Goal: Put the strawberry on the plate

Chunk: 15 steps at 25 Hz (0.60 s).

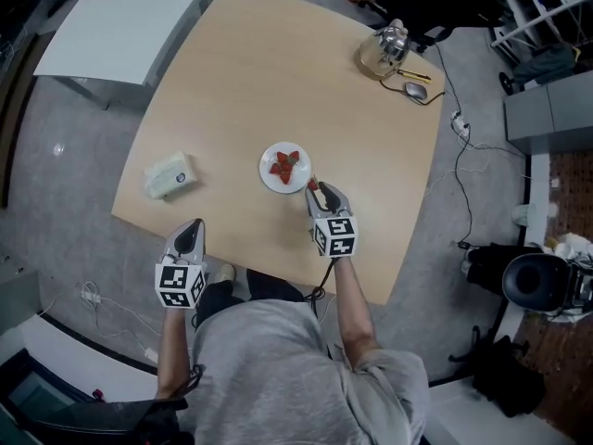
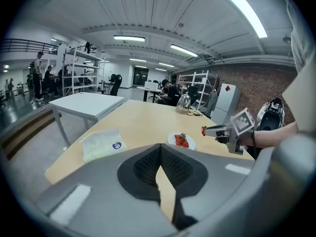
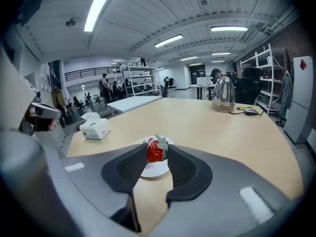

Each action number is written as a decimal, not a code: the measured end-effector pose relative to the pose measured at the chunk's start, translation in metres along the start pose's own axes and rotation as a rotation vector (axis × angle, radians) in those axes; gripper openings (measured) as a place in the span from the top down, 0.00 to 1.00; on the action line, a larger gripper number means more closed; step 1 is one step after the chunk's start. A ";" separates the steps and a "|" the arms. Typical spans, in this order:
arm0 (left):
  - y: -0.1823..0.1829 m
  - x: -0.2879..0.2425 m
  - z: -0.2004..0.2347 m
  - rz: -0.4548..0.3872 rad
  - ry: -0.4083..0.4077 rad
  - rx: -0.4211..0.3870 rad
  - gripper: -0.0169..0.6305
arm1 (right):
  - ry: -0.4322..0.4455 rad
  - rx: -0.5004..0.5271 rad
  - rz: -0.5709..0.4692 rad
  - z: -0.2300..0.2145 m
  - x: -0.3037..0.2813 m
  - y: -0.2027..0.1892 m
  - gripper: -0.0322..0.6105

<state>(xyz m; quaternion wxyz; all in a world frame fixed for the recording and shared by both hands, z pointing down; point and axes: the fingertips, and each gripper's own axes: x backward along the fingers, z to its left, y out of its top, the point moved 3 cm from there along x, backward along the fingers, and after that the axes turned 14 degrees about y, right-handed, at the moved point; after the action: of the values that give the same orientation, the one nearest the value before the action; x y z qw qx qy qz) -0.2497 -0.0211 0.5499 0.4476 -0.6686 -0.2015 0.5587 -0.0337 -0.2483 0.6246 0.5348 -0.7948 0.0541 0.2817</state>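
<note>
- The right gripper (image 3: 157,154) has its pads clamped on the strawberry (image 3: 154,151), pressing on its red flanks with the green cap uppermost.
- The fruit is probably light, soft and easily bruised. A gentle pinch across the widest part, below the cap, suits it; a harder squeeze could crush it.
- In the head view it hangs just off the plate (image 1: 268,179) at 4 o'clock, and other berries (image 1: 285,165) lie on the plate.
- The left gripper (image 1: 192,232) has its jaws together and empty, well apart at the plate's 8 o'clock.
</note>
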 end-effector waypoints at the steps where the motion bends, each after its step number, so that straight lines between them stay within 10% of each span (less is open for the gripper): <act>1: -0.001 0.000 0.002 0.003 0.006 0.005 0.94 | 0.007 0.003 0.006 0.000 -0.004 0.000 0.74; 15: -0.011 -0.009 0.014 0.053 0.070 0.065 0.94 | 0.080 -0.030 0.084 -0.018 -0.056 -0.014 0.74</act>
<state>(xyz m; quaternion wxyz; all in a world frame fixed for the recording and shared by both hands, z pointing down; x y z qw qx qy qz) -0.2625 -0.0169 0.5642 0.4607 -0.6779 -0.1498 0.5530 -0.0674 -0.2702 0.6695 0.5077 -0.8105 0.1046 0.2727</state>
